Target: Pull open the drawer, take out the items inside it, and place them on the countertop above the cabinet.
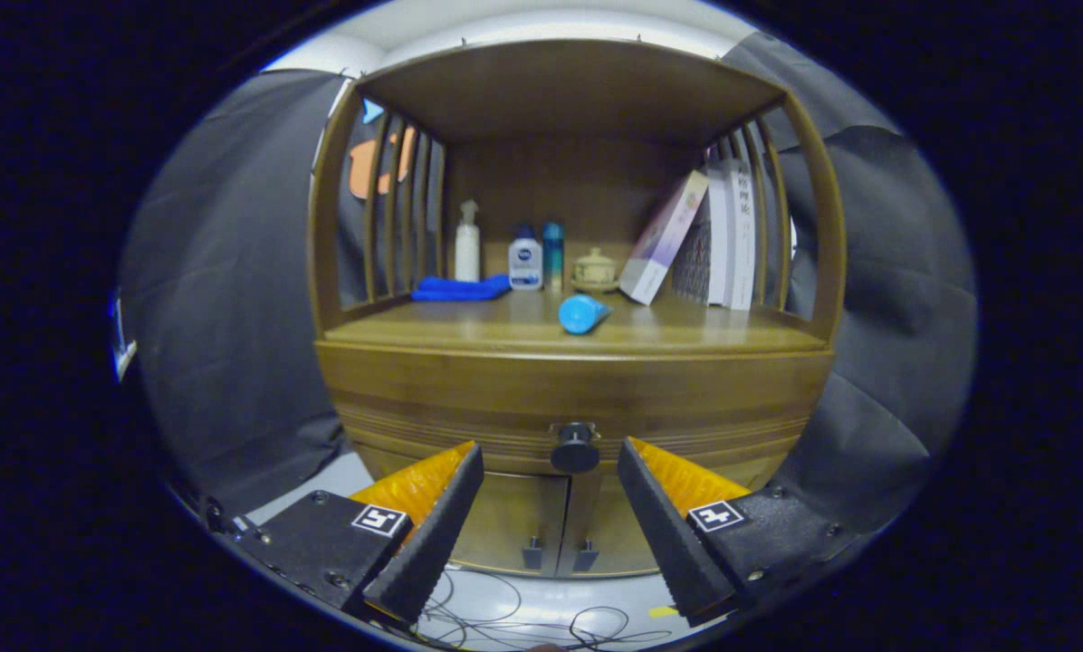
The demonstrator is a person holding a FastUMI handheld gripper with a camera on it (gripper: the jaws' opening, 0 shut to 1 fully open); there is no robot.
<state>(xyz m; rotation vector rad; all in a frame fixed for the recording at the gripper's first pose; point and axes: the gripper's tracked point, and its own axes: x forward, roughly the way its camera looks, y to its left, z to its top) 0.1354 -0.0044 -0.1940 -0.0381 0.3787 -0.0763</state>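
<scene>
**Drawer shut, knob squarely between our open fingers**

The drawer (569,412) sits flush in the cabinet front, its dark round knob (575,447) just ahead of our gripper (551,462) and centred in the gap. Our fingers stand wide apart and hold nothing.

We cannot see into the drawer. A closed front fits either a job with the pull ahead or one with the drawer pushed home again; a blue tube (583,313) lies on its side on the countertop (469,330) beyond the fingers, which could suit either.

If a pull is due, we judge it goes best with both fingers closing level on the knob's neck and drawing straight back.

Farther beyond stand bottles (525,258), a folded blue cloth (460,288), a small lidded pot (594,270) and leaning books (704,237). Below the fingers, cables (541,620) trail over the pale floor.
</scene>
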